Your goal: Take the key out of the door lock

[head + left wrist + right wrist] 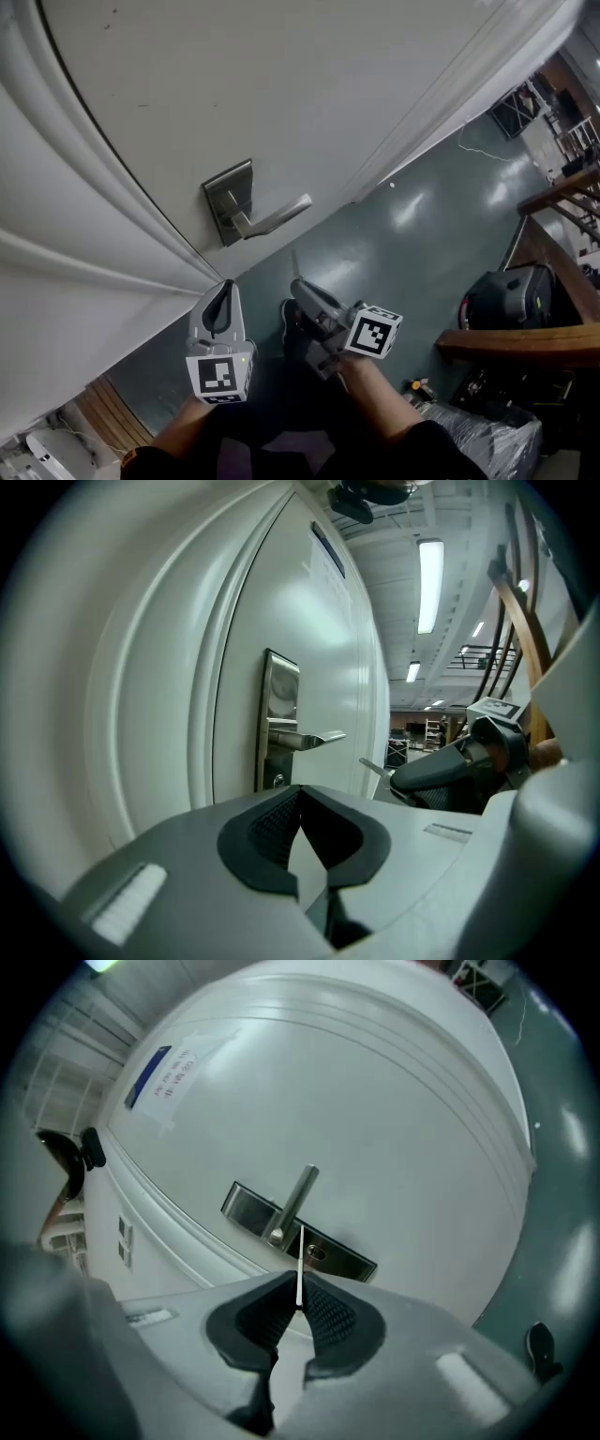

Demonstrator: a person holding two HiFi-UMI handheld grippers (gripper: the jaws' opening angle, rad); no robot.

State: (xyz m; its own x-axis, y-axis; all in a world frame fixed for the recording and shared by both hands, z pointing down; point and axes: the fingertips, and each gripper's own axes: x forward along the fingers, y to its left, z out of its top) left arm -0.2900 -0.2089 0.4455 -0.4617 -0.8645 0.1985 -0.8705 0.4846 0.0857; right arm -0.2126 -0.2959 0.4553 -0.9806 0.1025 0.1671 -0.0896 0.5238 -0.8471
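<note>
**Key out of the lock, pinched in the right gripper**

The right gripper (298, 1288) is clamped tight on the key (299, 1262). In its own view the blade stands edge-on, a thin bright sliver rising from between the ribbed black pads (330, 1314). The key is out of the lock: from the left gripper view it pokes forward from the right gripper's nose with open air between its tip and the door. Just past the blade in the right gripper view sits the keyhole (316, 1253), empty, set in the brushed metal lock plate (349, 1262). The lever handle (293, 1201) juts out above it. All of this is mounted on the pale door (375, 1101), which carries a paper notice (159, 1077) with a blue strip higher up.

Over to the left gripper (300, 803). Its jaws are pressed together at the tips and nothing is between them. It points along the door face, with the lock plate and lever ahead of it.

From the head view, both grippers hover side by side below the lever, left gripper nearer the door frame (84, 253), right gripper out over the dark green floor (422, 234). A black bag (511, 295) lies well off to the right by a wooden rail (525, 342).
</note>
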